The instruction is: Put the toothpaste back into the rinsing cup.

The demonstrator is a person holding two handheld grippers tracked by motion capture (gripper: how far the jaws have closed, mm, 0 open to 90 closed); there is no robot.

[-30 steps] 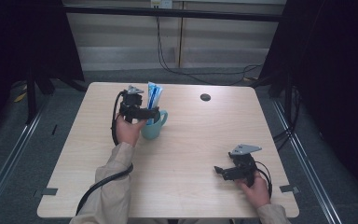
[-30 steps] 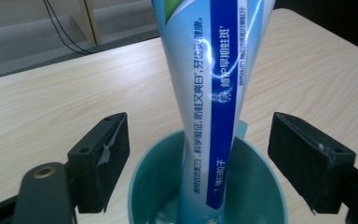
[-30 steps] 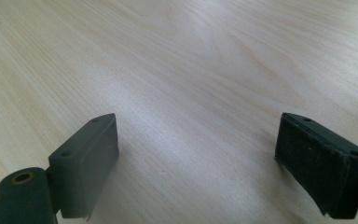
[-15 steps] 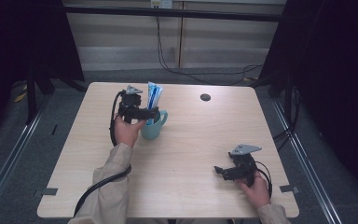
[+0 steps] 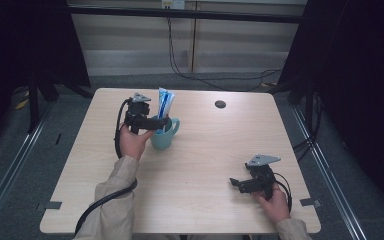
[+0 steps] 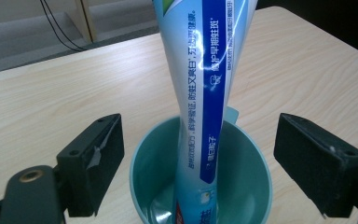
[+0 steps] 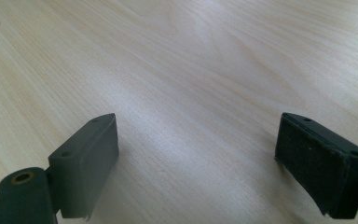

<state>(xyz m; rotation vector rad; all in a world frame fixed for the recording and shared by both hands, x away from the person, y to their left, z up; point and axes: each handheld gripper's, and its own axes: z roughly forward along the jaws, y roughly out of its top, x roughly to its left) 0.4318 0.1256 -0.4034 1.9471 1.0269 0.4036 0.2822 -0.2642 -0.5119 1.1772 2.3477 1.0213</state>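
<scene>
Standing nose-down in teal mug [image 6: 200,177] near worktop's [image 5: 200,165] far-left corner: toothpaste tube [image 6: 205,79] | light, soft, glossy, likely slippery; grip flat upper body | left tool [image 6: 200,163] jaws apart, flanking mug | right tool [image 7: 205,163] apart, empty

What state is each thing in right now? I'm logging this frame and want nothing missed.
Toothpaste tube: standing on end inside the mug, leaning, top sticking out.
Teal mug: upright on the table, holding the tube.
Left gripper: open, jaws on either side of the mug, not touching the tube.
Right gripper: open, nothing between its jaws, low over bare table.
</scene>
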